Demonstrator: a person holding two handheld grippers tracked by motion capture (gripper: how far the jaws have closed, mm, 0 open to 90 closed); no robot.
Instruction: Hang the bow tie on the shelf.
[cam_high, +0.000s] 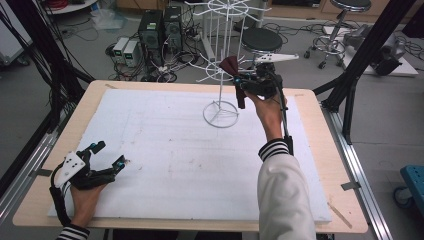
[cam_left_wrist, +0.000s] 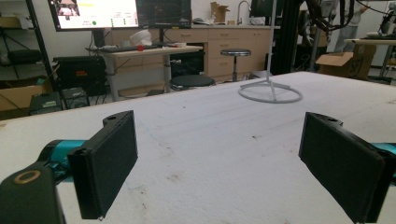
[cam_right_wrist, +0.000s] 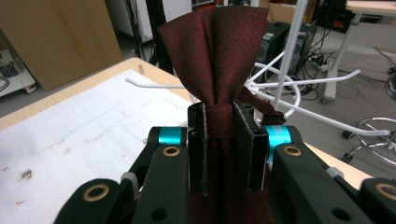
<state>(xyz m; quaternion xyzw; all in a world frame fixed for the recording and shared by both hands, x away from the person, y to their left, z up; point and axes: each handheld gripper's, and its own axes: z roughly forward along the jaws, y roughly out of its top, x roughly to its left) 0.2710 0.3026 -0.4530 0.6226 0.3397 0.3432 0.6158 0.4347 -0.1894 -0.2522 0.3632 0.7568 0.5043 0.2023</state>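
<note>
Right tool is in the upper centre-right of the high view, raised above the bench, and its jaws are closed on a dark red bow tie. In the right gripper view the jaws pinch the tie's middle knot, w/ the fabric fanning out above them at the top centre of the frame. The tie is just beside the arms of a white wire rack; I cannot tell if it touches one. The rack's ring base stands on the white foam sheet, centre of the frame, a bit up.

Left tool is at lower left of the high view, low over the foam sheet, approx. near its front edge. Its jaws are wide apart w/ nothing between them; in the left gripper view the two black pads stand at the left and right sides of the frame.
</note>
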